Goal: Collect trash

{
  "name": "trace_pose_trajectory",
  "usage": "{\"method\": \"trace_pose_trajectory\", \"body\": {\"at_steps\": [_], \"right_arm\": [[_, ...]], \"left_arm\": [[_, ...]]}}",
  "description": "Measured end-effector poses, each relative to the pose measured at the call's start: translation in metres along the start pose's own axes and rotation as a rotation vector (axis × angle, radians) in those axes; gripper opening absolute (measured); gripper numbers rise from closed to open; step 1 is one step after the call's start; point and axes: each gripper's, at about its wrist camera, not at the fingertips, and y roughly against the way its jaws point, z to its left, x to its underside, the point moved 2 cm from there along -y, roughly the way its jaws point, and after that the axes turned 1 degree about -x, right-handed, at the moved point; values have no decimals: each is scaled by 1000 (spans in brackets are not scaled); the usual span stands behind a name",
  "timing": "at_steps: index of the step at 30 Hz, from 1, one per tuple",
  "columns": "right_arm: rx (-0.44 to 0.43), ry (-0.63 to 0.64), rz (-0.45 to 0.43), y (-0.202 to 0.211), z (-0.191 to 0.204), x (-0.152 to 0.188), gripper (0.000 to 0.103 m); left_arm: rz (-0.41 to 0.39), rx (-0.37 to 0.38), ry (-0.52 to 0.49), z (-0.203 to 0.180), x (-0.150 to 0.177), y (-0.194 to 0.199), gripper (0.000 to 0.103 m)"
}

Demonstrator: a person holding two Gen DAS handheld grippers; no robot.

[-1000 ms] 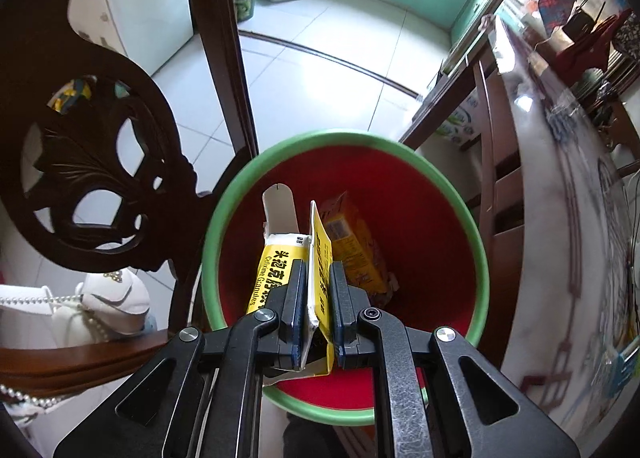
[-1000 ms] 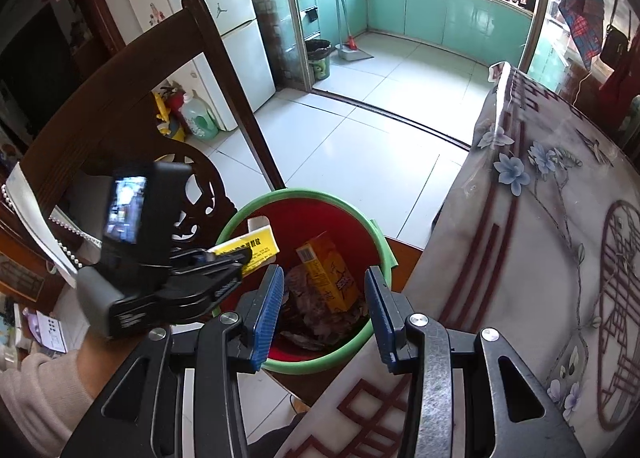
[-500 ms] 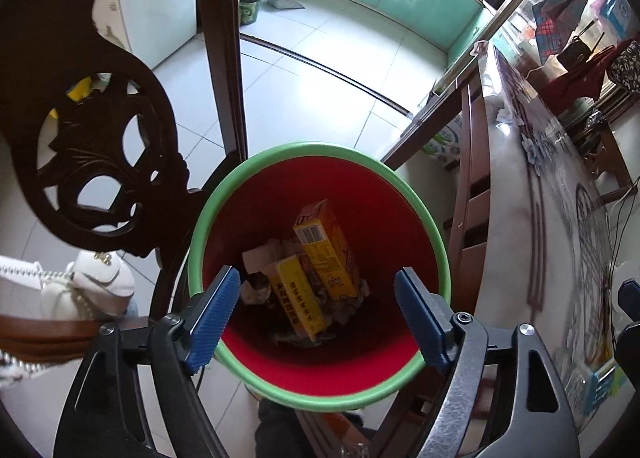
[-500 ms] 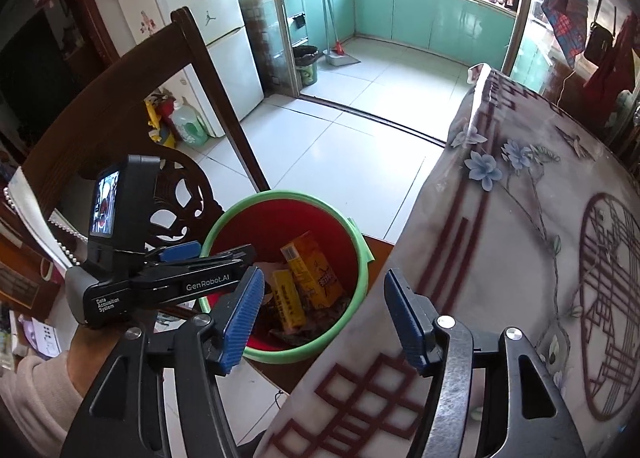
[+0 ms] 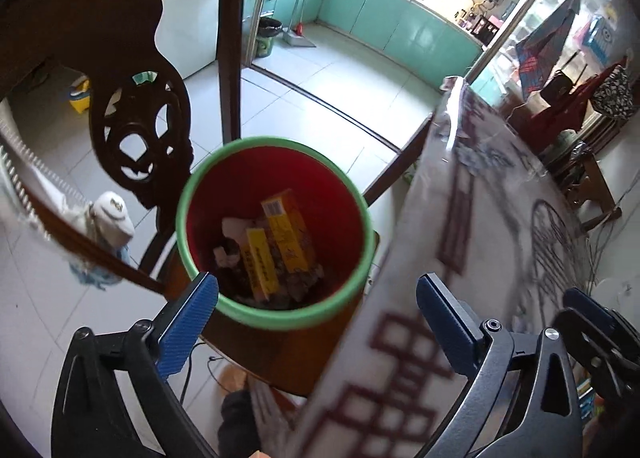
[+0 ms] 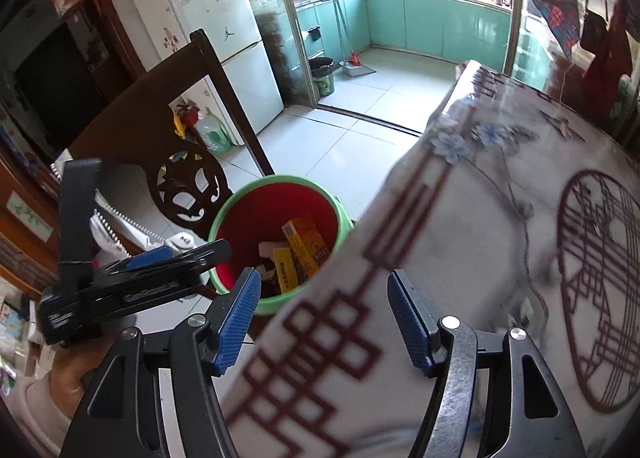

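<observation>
The left gripper (image 5: pixel 318 308) stood wide open and empty above the red bin (image 5: pixel 276 232) with its green rim, which sat beside the carved chair (image 5: pixel 140 130) and held a narrow yellow packet (image 5: pixel 260 262) against an orange-yellow box (image 5: pixel 286 232) over crumpled scraps too dark to identify. The tablecloth edge (image 6: pixel 360 258) hid the bin's right side. The right gripper (image 6: pixel 324 322) was also spread wide, holding nothing.

Open bucket (image 5: pixel 362 218) mouth hemmed between carved chair (image 5: pixel 140 130) and draped table (image 5: pixel 500 218) edge, clear from above.
</observation>
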Motion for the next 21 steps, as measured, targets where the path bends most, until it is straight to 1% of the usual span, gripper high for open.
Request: {"method": "trace_pose_trajectory", "body": {"at_steps": [4, 7, 8, 10, 13, 15, 17, 18, 20, 21], "right_arm": [[-14, -2, -18, 23, -17, 18, 65], [-10, 8, -73, 48, -25, 28, 66], [-3, 11, -100, 57, -28, 30, 70], [8, 16, -171, 80, -32, 33, 77], [2, 8, -292, 113, -39, 37, 81], [4, -6, -408, 138, -44, 39, 85], [44, -20, -531, 159, -48, 42, 90], [79, -24, -593, 168, -49, 44, 91], [138, -10, -665, 180, -47, 50, 95], [167, 4, -684, 185, -46, 52, 97]], "left_arm": [[-51, 11, -10, -24, 20, 26, 100], [-139, 29, -28, -45, 29, 53, 102], [-166, 33, -39, -51, 31, 60, 102], [-247, 41, -73, -67, 33, 80, 102], [-380, 51, -103, -85, 34, 109, 103], [-475, 42, -121, -93, 34, 127, 103], [-558, 32, -145, -103, 34, 141, 103], [-597, 29, -163, -108, 35, 147, 103], [-648, 46, -202, -118, 37, 155, 103], [-659, 60, -217, -123, 38, 156, 103]]}}
